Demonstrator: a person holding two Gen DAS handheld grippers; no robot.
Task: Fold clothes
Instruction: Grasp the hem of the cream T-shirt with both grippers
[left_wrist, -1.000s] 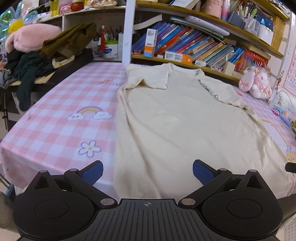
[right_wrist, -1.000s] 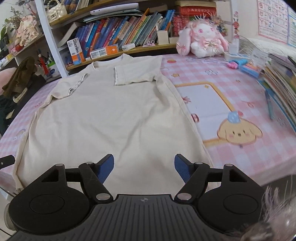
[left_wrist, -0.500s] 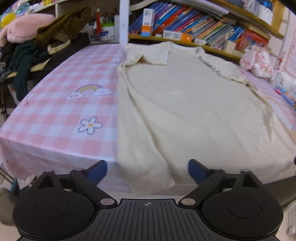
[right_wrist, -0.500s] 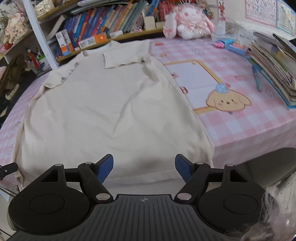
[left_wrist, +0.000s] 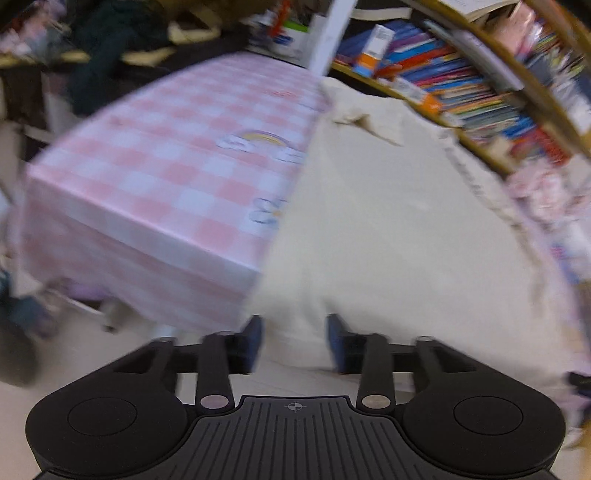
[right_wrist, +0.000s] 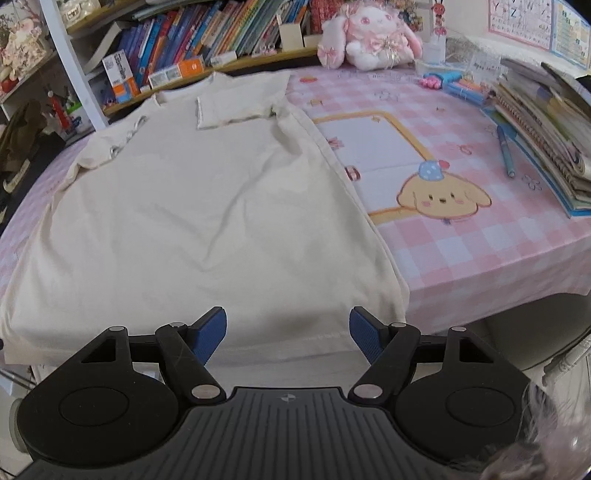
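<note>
While flat, shirt (right_wrist: 207, 206) hem before right tool (right_wrist: 288, 328).

A table draped in a pink-and-white checked cloth (right_wrist: 461, 243) printed with a yellow cartoon puppy fills the room ahead of the tongs, its cloth hanging over the near edge. Beyond it stands a wooden bookshelf (right_wrist: 236, 66) with a white upright post, packed with colourful leaning books. A pink plush rabbit (right_wrist: 369, 33) sits at the far edge, ahead and to the right. A stack of books and notebooks (right_wrist: 543, 125) lies far right, a blue pen (right_wrist: 505, 151) beside it. An alphabet poster (right_wrist: 524, 22) hangs on the pale wall. Far left, dark clothes (left_wrist: 110, 48) are heaped, blurred. Pale floor (left_wrist: 92, 354) shows below the table edge
</note>
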